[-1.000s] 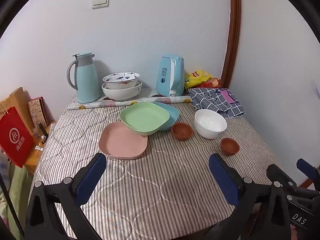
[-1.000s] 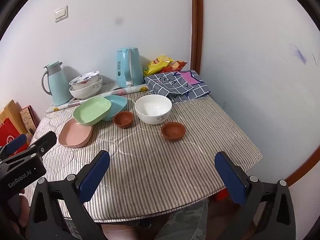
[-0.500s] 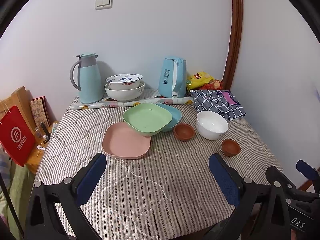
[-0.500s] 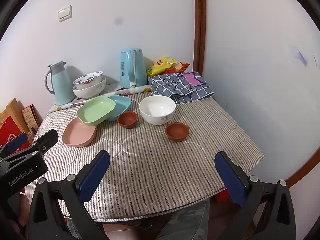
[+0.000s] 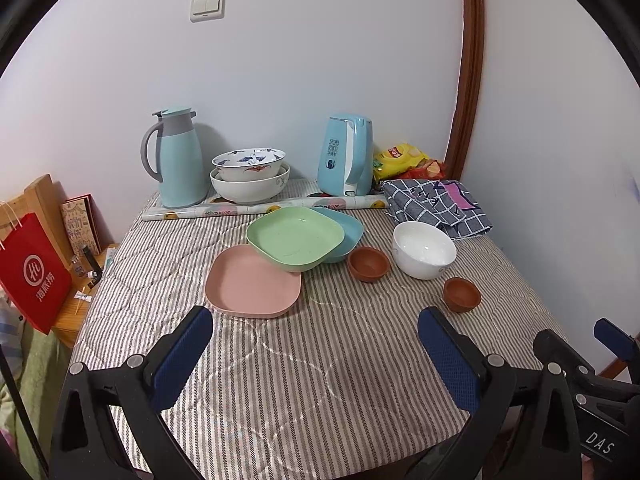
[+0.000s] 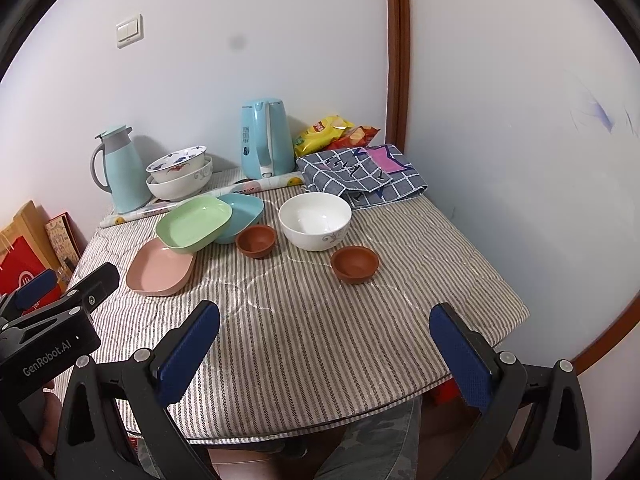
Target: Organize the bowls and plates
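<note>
Striped tabletop (image 5: 320, 360) holds loose dishes — pink plate (image 5: 253, 281) just left of the white bowl (image 5: 424, 249). Both grippers' fingers gape wide, empty; approach the plate's rim low.

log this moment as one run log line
left gripper open, empty | right gripper open, empty | green square plastic plate overlapping pink square plate | nothing grasped

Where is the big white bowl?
In the right wrist view, the plain white round bowl sits mid-table, between two small brown clay bowls, before the checked cloth.
</note>
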The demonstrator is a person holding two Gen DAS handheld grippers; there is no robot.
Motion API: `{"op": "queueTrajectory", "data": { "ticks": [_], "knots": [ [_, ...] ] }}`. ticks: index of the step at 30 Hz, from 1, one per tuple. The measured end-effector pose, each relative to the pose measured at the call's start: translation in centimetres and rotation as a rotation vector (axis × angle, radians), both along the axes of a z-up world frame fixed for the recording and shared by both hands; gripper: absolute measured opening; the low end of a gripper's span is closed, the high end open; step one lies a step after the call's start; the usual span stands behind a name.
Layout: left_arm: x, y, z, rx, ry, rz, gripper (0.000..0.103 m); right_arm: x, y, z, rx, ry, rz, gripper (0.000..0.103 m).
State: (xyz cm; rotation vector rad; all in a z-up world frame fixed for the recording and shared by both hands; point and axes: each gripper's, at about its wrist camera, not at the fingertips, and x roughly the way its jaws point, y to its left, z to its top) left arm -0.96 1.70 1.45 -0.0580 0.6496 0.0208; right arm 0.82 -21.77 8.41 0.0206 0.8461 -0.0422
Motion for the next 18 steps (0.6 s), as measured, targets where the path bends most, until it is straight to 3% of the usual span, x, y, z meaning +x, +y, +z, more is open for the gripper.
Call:
{"op": "queueTrajectory", "data": {
  "ticks": [18],
  "knots": [
    [-0.31, -0.05, 0.04, 0.003, -0.003, -0.001, 0.103, -0.16, -0.14, 0.31, 0.007, -0.004, -0.003, 0.103]
  ]
}}
